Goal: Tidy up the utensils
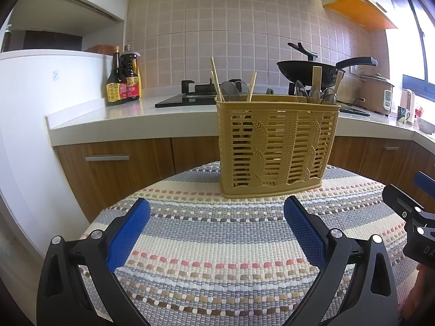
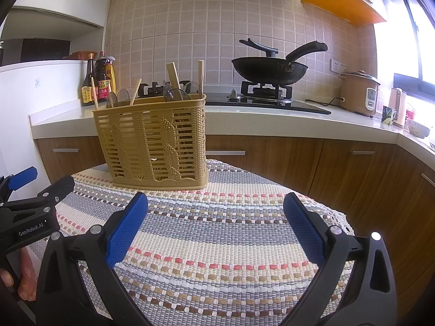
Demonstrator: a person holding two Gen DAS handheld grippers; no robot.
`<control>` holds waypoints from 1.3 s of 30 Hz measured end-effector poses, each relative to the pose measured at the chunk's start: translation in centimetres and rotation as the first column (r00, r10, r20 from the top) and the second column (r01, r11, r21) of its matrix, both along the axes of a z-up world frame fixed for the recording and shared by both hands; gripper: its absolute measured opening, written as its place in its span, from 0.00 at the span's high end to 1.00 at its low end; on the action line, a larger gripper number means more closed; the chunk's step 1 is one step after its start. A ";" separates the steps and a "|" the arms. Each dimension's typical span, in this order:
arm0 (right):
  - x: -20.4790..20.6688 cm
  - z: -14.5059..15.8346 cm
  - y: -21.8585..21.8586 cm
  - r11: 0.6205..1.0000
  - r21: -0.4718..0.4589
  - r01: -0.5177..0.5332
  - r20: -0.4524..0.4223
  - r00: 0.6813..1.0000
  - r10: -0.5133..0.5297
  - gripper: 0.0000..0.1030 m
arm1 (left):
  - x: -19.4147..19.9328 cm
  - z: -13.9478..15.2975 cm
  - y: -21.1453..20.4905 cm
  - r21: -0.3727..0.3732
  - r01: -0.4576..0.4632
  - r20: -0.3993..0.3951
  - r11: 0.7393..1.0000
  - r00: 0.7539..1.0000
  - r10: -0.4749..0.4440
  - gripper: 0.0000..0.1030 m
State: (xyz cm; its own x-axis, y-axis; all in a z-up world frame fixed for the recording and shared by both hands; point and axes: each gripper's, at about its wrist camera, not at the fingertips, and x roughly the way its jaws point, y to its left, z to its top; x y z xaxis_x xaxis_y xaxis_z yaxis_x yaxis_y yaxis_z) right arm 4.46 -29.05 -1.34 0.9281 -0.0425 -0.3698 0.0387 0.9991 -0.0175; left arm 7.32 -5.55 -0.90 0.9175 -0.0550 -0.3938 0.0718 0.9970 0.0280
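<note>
A tan woven-look plastic utensil basket (image 1: pixel 277 146) (image 2: pixel 155 146) stands upright at the far side of a round table covered by a striped woven cloth (image 1: pixel 217 258) (image 2: pixel 217 244). Wooden chopsticks (image 1: pixel 217 81) (image 2: pixel 174 77) and clear plastic spoons (image 1: pixel 231 89) (image 2: pixel 174 93) stick out of its top. My left gripper (image 1: pixel 217 214) is open above the cloth, short of the basket, with nothing between its blue pads. My right gripper (image 2: pixel 216 212) is open too, right of the basket and empty. Each gripper shows at the edge of the other's view.
Behind the table runs a white counter (image 2: pixel 272 119) over wooden cabinets (image 2: pixel 272 160). On it are a gas hob with a black wok (image 2: pixel 269 70), sauce bottles (image 1: pixel 122 81), a rice cooker (image 2: pixel 359 92) and cups (image 2: pixel 388 114). A white fridge (image 1: pixel 24 135) stands at the left.
</note>
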 end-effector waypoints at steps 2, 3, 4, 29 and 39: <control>0.0 0.0 0.0 1.000 0.000 0.000 0.000 1.000 0.000 0.08 | 0.0 0.0 0.0 0.001 0.000 0.000 1.000 1.000 0.000 0.08; 0.0 0.0 0.0 1.000 0.000 0.000 -0.001 1.000 0.000 0.08 | 0.0 0.0 0.0 0.000 0.001 -0.001 1.000 1.000 -0.001 0.08; 0.0 0.0 0.0 1.000 0.001 0.000 -0.004 1.000 0.000 0.08 | 0.0 0.0 0.0 0.000 0.002 -0.003 1.000 1.000 -0.002 0.08; 0.5 -0.2 -0.6 1.000 0.019 0.000 -0.017 1.000 0.001 0.08 | 0.4 -0.1 -0.2 0.002 0.000 -0.013 1.000 1.000 0.000 0.08; -0.6 0.4 0.2 1.000 -0.015 -0.020 0.038 0.999 0.021 0.08 | 0.2 0.0 -0.2 0.009 0.003 -0.004 1.000 1.000 -0.003 0.08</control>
State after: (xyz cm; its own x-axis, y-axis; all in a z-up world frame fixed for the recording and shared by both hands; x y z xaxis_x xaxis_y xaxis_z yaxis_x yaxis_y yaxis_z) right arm 3.82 -28.85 -0.99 0.9422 -0.0284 -0.3338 0.0190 0.9993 -0.0312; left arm 7.48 -5.73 -0.93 0.9158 -0.0545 -0.3980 0.0752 0.9965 0.0366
